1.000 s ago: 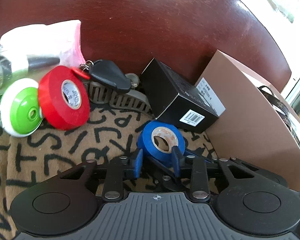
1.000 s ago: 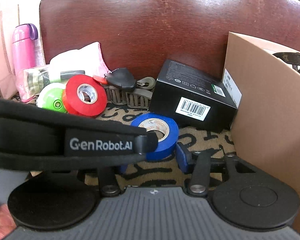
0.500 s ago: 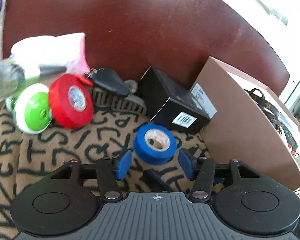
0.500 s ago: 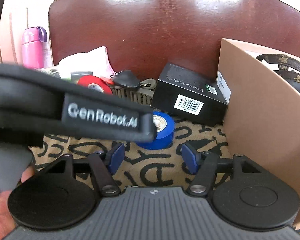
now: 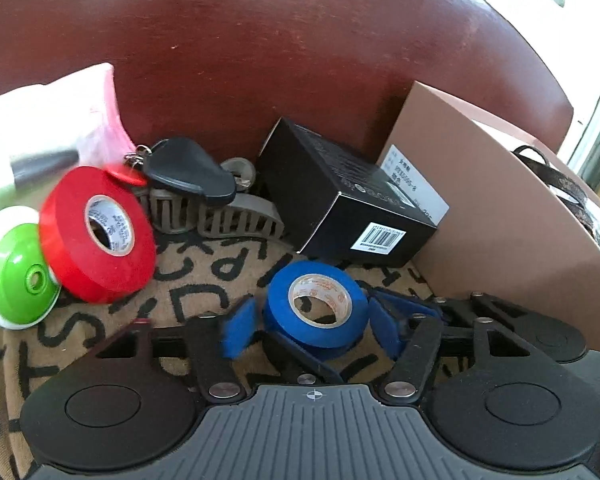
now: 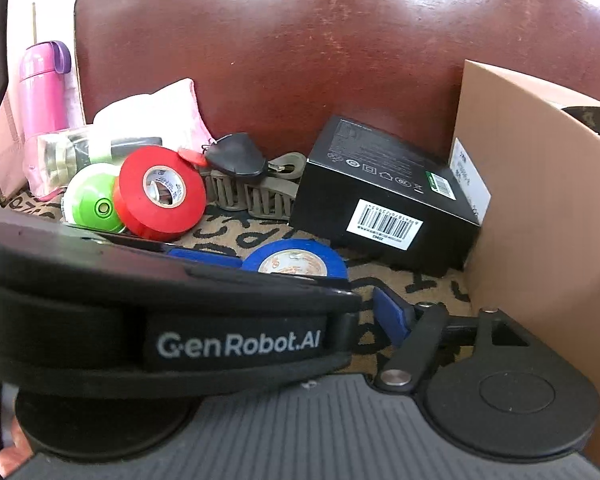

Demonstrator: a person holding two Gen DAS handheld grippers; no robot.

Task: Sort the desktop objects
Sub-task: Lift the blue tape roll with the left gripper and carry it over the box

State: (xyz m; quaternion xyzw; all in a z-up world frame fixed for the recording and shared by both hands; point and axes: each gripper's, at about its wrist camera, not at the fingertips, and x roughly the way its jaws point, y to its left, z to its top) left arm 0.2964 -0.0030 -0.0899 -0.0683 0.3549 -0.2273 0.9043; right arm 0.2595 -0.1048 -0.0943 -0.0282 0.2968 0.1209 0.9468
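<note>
Finding: the blue tape roll (image 5: 318, 308) lies flat on the patterned cloth (image 5: 204, 280), at 6 o'clock from the black carton (image 5: 340, 196) and well apart from the red tape roll (image 5: 100, 236) at 9 o'clock.

Left claw (image 5: 312, 328): the roll is bracketed by its jaws, which have just been closing. A sliver of gap is still seen at the pads (image 5: 240, 330), so no grip is judged made.

Right claw (image 6: 304, 308): its jaws have just been opening. One finger (image 6: 388, 312) is seen standing well off centre. The other is hidden by the left tool's strap, so the claw is read as wide, with nothing seen held.

Recommendation: the closing should be finished squarely across the roll's outer wall, pads level, so the roll is not tipped. The right claw should be kept clear. The lift should be made straight up before the roll is carried towards the brown box (image 5: 500, 216) at 3 o'clock, the likely destination.
</note>
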